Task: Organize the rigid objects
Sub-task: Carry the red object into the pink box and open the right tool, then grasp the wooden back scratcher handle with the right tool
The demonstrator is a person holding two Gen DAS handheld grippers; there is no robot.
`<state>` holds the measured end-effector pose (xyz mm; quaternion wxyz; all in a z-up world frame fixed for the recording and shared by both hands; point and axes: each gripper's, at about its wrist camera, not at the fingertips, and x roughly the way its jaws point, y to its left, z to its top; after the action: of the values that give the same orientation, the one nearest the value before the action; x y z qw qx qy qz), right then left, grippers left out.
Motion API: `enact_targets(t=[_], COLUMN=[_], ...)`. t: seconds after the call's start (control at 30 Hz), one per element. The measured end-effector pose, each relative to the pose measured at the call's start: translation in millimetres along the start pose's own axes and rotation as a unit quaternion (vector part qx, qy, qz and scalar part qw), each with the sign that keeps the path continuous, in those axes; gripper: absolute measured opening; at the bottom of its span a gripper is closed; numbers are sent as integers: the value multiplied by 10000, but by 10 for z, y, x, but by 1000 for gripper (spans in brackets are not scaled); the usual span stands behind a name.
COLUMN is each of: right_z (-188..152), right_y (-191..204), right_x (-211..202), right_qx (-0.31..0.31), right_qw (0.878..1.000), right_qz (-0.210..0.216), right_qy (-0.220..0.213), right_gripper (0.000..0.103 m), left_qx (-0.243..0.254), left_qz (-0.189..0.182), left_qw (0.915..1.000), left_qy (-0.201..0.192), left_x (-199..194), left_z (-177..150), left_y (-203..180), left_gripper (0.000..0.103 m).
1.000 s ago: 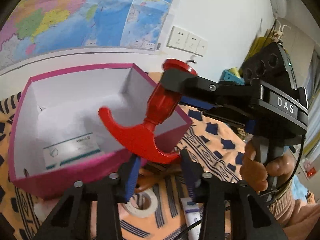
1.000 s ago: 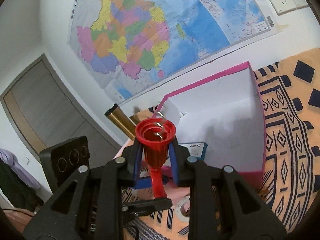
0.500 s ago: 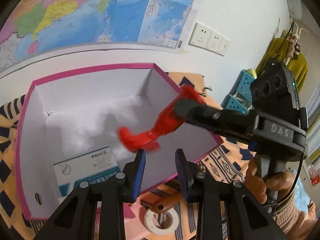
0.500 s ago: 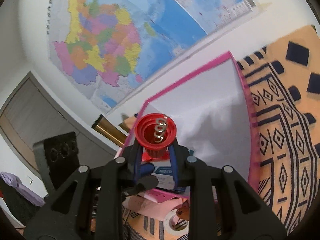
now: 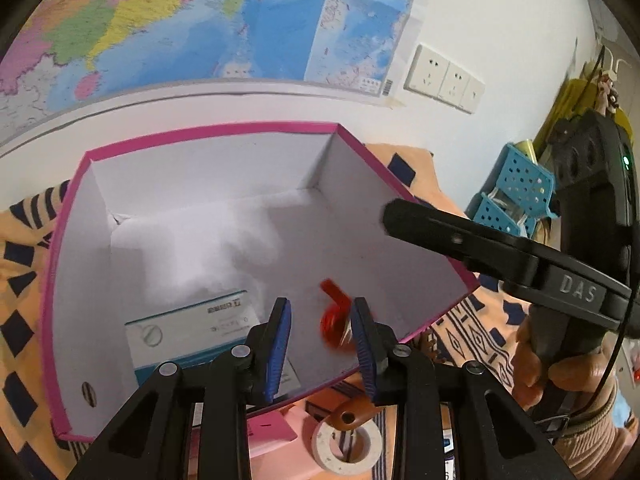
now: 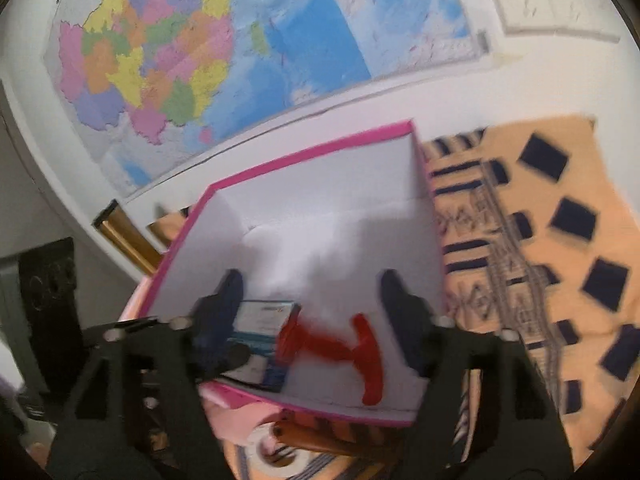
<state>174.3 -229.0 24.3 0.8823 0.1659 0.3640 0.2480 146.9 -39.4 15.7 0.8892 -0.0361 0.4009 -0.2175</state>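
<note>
One roll of tape (image 5: pixel 347 445) is seen nearest. Two claws are counted: the left claw (image 5: pixel 322 344) is parted and empty, the right claw (image 6: pixel 310 316) is opening. One red corkscrew (image 6: pixel 336 350), gripped a second ago, is now released inside the one pink box (image 5: pixel 208 136), beside one carton (image 5: pixel 188 328).

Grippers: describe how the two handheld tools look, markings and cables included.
Both are black plastic with two angled fingers, silver screws and blue ribbed pads. The left gripper fills the bottom of its own view. The right gripper carries white "DAS" lettering, a black block with round holes and a green light, and a thin black cable. The hand gripping it wears a ribbed beige cuff.
</note>
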Motion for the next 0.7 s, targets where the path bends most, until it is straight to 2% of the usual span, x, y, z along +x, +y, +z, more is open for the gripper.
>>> enact_targets(t=[0.33,0.5,0.7], right_z=[-130,-267,-519], right_y=[-7,-41,-92], right_x=[-293,-458,-585], right_qx=[-207,-316,-510], right_qw=[9992,9986,9979], right_qz=[271,357,401], right_qy=[-208,-250,-78], right_gripper=[74,74,74], left_qx=[-135,-23,356], left_qz=[138,92,-86], left_qw=[9987,9976,9976], left_qy=[-472,-693,-589], left_x=[-263,-458,-526], left_z=[-79,-209,-510], left_y=[58,39,-82], left_gripper=[38,38,39])
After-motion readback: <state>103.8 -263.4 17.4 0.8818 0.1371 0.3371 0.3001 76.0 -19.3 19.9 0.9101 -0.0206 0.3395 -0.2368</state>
